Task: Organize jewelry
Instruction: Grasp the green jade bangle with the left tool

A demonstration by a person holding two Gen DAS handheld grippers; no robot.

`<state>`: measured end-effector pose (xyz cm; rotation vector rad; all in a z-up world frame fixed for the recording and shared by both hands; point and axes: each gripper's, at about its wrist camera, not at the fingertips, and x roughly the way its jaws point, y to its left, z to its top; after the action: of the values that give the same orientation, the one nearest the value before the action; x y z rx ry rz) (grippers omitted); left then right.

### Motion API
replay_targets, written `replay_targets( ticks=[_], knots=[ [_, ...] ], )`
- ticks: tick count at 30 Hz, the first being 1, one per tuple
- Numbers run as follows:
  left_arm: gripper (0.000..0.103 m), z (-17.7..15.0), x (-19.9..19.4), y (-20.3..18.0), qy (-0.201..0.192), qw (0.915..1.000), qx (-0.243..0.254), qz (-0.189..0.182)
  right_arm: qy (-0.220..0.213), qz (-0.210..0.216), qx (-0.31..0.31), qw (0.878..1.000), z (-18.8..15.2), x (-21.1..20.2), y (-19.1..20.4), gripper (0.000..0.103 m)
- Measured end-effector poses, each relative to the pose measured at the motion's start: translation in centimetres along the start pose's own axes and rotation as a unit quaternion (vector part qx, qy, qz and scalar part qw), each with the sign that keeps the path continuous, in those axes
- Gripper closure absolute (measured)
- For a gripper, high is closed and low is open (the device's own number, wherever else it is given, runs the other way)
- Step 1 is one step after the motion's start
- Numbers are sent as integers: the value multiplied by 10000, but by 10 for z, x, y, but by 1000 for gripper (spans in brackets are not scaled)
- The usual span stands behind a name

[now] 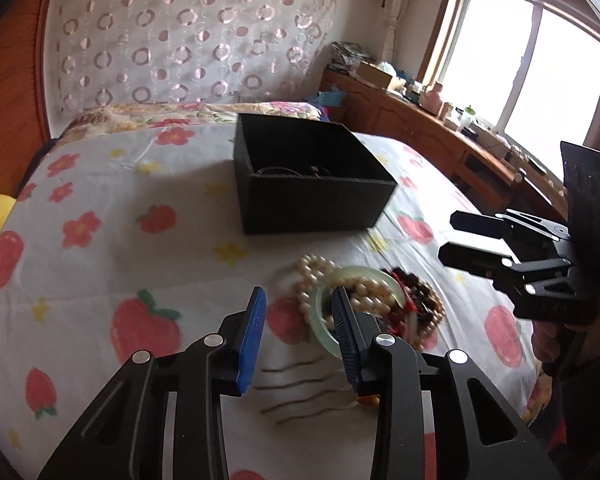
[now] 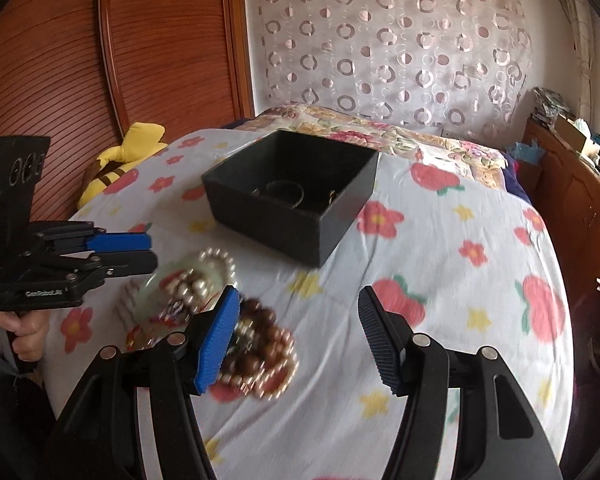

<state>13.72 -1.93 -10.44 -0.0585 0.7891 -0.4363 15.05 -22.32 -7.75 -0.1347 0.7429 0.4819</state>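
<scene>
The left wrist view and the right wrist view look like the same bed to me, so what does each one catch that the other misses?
Only the left wrist view shows the window and the wavy hairpins lying on the sheet.

Only the right wrist view shows the yellow plush toy and the wooden slatted panel.

Both show the black box with a few pieces inside, the pearl strand, the green bangle, the brown beads, and the flowered sheet. Both also show the left gripper and right gripper, jaws apart and empty.
</scene>
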Motion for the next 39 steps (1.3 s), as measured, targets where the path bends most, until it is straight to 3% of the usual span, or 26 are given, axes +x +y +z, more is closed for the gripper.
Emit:
replay_targets(
  ticks=[6, 8, 15, 17, 22, 31, 39],
  knots=[
    [72, 4, 4, -11, 190, 9996, 211, 18, 10, -23, 36, 10000, -22, -9, 5, 39],
    [78, 5, 9, -10, 302, 9993, 217, 43, -4, -15, 87, 10000, -26, -11, 4, 39],
    [83, 14, 22, -3, 535, 9985, 97, -104, -56, -2, 174, 9998, -31, -15, 4, 39],
    [95, 16, 25, -2, 627, 9979, 93, -141, -58, -15, 170, 9998, -32, -15, 4, 39],
    [96, 13, 23, -3, 609, 9978, 124, -222, -67, -9, 224, 9997, -36, -15, 3, 39],
    [96, 12, -22, -8, -103, 9998, 157, -84, 13, 130, 142, 9998, -34, -11, 15, 39],
    [96, 7, -72, 6, -625, 9980, 24, 113, 119, 487, -227, 9985, -32, -4, 58, 39]
  ],
)
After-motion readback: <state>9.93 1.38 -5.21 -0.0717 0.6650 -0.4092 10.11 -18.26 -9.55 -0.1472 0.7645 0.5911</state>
